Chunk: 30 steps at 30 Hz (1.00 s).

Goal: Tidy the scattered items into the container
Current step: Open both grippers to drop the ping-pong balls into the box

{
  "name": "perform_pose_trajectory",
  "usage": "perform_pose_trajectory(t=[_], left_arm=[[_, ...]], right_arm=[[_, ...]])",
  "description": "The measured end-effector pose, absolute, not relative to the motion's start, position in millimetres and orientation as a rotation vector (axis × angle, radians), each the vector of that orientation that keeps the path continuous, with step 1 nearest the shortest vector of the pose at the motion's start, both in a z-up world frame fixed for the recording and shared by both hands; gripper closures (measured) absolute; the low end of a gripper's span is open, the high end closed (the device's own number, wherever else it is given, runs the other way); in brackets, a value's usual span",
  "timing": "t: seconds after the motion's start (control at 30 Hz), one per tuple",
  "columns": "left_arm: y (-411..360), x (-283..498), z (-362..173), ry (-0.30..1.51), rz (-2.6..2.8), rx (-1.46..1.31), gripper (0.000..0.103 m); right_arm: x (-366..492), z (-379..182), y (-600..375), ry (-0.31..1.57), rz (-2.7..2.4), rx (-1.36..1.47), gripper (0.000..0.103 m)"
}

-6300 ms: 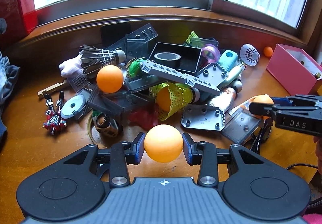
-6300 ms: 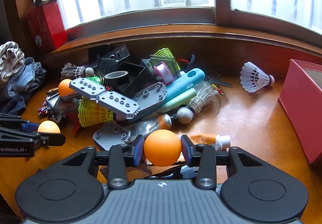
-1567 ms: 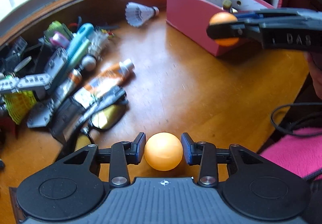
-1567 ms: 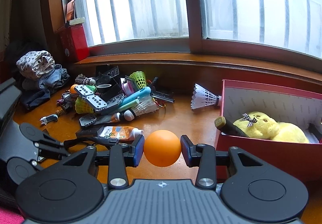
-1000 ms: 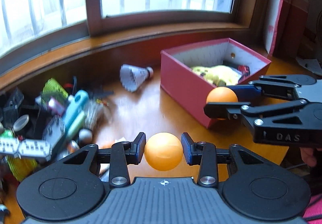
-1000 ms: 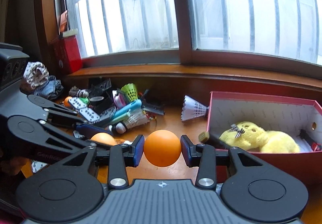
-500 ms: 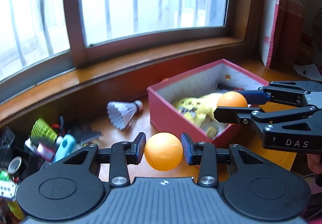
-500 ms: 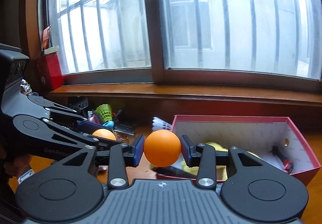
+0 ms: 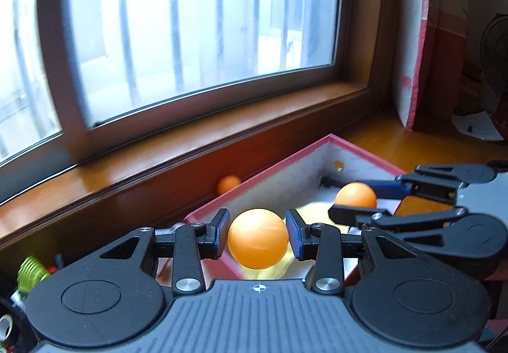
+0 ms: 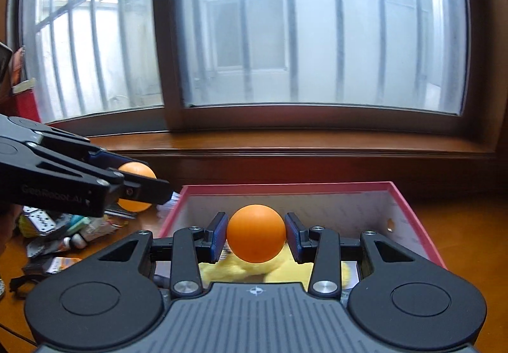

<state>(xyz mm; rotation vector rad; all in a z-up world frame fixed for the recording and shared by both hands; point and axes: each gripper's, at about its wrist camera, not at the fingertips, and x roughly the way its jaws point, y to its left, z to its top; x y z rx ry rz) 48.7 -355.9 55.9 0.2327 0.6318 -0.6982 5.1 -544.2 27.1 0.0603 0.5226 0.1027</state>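
Observation:
My left gripper (image 9: 257,237) is shut on an orange ping-pong ball (image 9: 257,238), held above the near left corner of the pink box (image 9: 273,162). My right gripper (image 10: 256,238) is shut on a second orange ball (image 10: 256,234) over the box (image 10: 409,207); in the left wrist view it shows as a black tool (image 9: 352,213) gripping its ball (image 9: 355,195) above the box's middle. A yellow plush toy (image 10: 241,270) lies inside the box under both grippers. In the right wrist view the left gripper (image 10: 139,191) with its ball (image 10: 136,170) hangs just left of the box.
A third orange ball (image 9: 228,184) rests on the table behind the box, by the window ledge. The pile of scattered items (image 10: 54,229) lies left of the box. A wooden window sill (image 10: 285,140) runs along the back. A pink box lid (image 9: 412,51) leans upright at the right.
Both grippers, each with its ball, have swung from the pile on the left to the pink box and risen above it. Both stayed shut throughout.

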Motion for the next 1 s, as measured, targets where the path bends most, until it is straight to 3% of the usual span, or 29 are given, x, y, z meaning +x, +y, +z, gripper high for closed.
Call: perform_pose_trajectory(t=[0.57,0.73,0.9,1.0], left_arm=[[-414.9,72.5,28.5,0.714,-0.669,0.201,0.063],[-408.0,72.8,26.3,0.737,-0.628,0.163,0.053],[-389.1,62.0,27.8,0.734,-0.566,0.15,0.03],[-377.8,55.6,28.7,0.733,-0.529,0.141,0.025]], right_arm=[[29.3,5.6,-601.8,0.559,0.035,0.074,0.061],[28.4,3.6,-609.2,0.552,0.04,0.085,0.056],[24.1,3.5,-610.2,0.553,0.078,0.082,0.053],[19.6,3.5,-603.3,0.56,0.143,0.062,0.05]])
